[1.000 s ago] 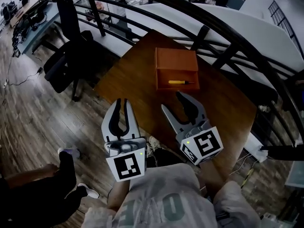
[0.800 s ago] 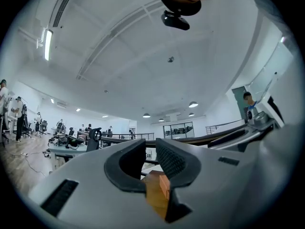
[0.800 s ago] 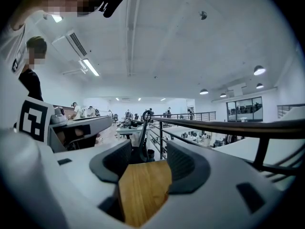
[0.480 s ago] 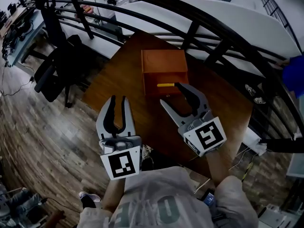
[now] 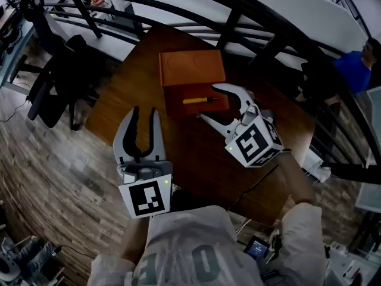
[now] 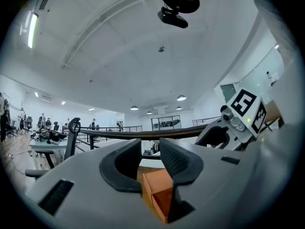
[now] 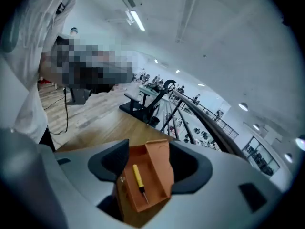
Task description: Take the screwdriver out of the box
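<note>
Box (image 5: 190, 70) lies open near far edge of table (image 5: 128, 100); railing (image 5: 238, 14) just beyond. Screwdriver (image 5: 199, 100) lies flat in box tray, tip toward right gripper (image 5: 211, 103). Right gripper at tray's right front corner: jaws opening wide, one past tray's right end, other before its front wall, nothing gripped. Left gripper (image 5: 144, 113) over table's left front, jaws apart, empty, short of box. Bare tabletop between grippers.

Big open office, upper level. Grey-brown wood plank floor (image 5: 53, 159). Brown wooden table (image 5: 196, 154) sits just beside a curved black metal railing (image 6: 148, 134); black office chair (image 5: 50, 85) on the floor to its left. White vaulted ceiling (image 6: 143, 56) w/ fluorescent strip light (image 6: 32, 27) and round downlights (image 6: 181, 98). Desks further back.
</note>
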